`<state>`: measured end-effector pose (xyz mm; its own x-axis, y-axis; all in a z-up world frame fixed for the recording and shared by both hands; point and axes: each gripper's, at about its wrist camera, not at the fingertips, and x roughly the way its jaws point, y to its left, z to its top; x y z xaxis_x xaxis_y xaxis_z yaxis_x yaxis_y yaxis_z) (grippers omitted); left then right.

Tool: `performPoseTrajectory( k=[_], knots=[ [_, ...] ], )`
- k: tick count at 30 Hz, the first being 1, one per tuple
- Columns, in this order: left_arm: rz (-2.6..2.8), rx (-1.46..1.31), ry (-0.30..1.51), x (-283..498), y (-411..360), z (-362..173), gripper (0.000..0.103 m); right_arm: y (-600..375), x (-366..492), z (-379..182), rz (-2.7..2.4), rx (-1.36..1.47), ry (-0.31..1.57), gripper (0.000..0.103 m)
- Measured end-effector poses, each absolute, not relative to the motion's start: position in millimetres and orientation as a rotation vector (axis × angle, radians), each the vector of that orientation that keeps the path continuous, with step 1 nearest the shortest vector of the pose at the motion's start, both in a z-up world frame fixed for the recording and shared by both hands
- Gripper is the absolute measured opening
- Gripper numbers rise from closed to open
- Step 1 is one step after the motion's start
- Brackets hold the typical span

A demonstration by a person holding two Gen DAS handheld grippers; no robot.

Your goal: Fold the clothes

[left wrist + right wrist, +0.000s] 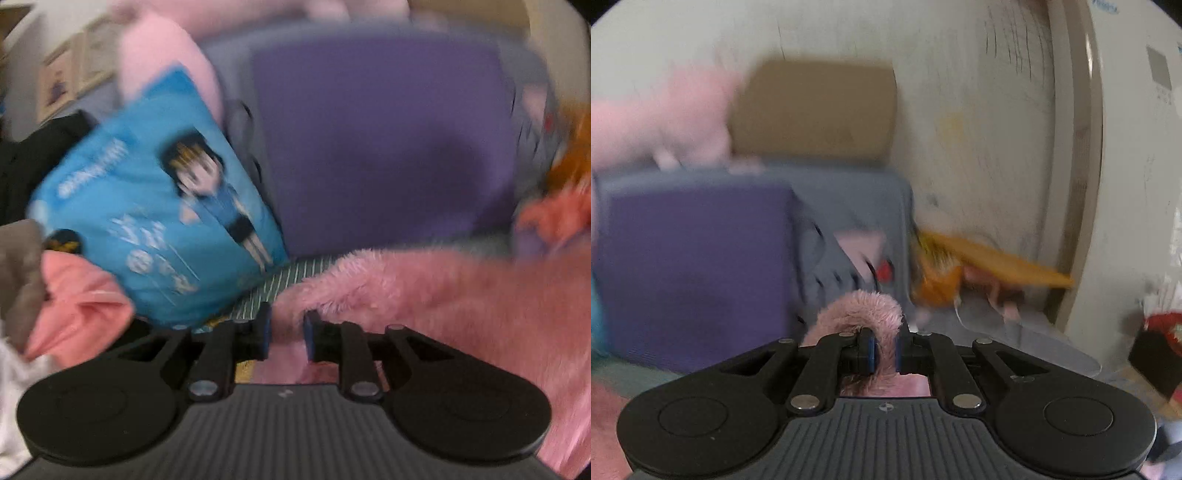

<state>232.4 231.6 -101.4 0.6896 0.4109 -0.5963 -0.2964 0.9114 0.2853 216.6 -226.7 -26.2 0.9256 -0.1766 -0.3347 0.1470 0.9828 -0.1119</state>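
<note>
A fluffy pink garment [443,302] spreads across the lower right of the left wrist view. My left gripper [287,334] is shut on an edge of it, with pink pile between the pads. In the right wrist view my right gripper [884,349] is shut on another part of the fluffy pink garment [864,308], which curls up over the fingertips and is held above the sofa. Both views are blurred by motion.
A blue printed cushion [159,221] leans at the left, with a salmon-pink cloth [77,306] below it. A purple cushion [384,144] stands against the grey sofa back [849,206]. Orange items [960,266] lie by the wall. A striped seat cover [280,284] shows.
</note>
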Motion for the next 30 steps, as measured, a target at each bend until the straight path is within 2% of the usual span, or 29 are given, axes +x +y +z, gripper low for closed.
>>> performPoseTrajectory(
  k=[2, 3, 5, 6, 7, 9, 11, 14, 16, 21, 25, 29, 30],
  knots=[
    [0.473, 0.250, 0.817, 264.0, 220.3, -153.2, 0.028, -221.6, 251.4, -76.7, -0.163, -0.088, 0.531, 0.013],
    [0.491, 0.250, 0.885, 274.0, 220.0, -175.3, 0.033, -217.7, 259.6, -97.0, -0.170, -0.112, 0.594, 0.013],
    [0.512, 0.214, 0.968, 280.1, 227.0, -198.4, 0.035, -208.0, 262.9, -129.2, -0.206, -0.195, 0.658, 0.015],
    [0.529, 0.197, 0.983, 279.1, 231.7, -201.1, 0.042, -204.8, 261.5, -140.8, -0.218, -0.224, 0.671, 0.020],
    [0.539, 0.183, 0.981, 273.5, 234.2, -199.8, 0.050, -205.3, 254.1, -143.4, -0.221, -0.221, 0.656, 0.029],
    [0.538, 0.159, 0.942, 252.1, 234.6, -188.3, 0.089, -209.4, 235.7, -143.1, -0.223, -0.177, 0.641, 0.041],
    [0.533, 0.152, 0.891, 221.5, 228.7, -172.0, 0.103, -217.8, 207.1, -143.3, -0.217, -0.124, 0.638, 0.044],
    [0.470, 0.169, 0.880, 167.1, 204.2, -155.2, 0.103, -220.4, 151.9, -146.3, -0.123, -0.103, 0.639, 0.048],
    [0.418, 0.179, 0.920, 127.8, 181.0, -154.6, 0.103, -216.9, 109.7, -149.3, 0.021, -0.140, 0.658, 0.058],
    [0.237, 0.173, 1.043, 50.7, 133.5, -178.3, 0.103, -197.2, 17.4, -159.3, 0.361, -0.332, 0.687, 0.064],
    [0.146, 0.107, 1.096, 24.6, 113.9, -192.8, 0.103, -175.2, -15.0, -179.6, 0.484, -0.506, 0.693, 0.065],
    [0.127, 0.066, 1.074, 11.1, 99.7, -189.9, 0.103, -143.0, -18.4, -209.5, 0.581, -0.703, 0.707, 0.065],
    [0.129, 0.073, 1.067, 8.4, 97.6, -187.8, 0.103, -134.7, -17.0, -216.5, 0.599, -0.745, 0.720, 0.060]
  ],
)
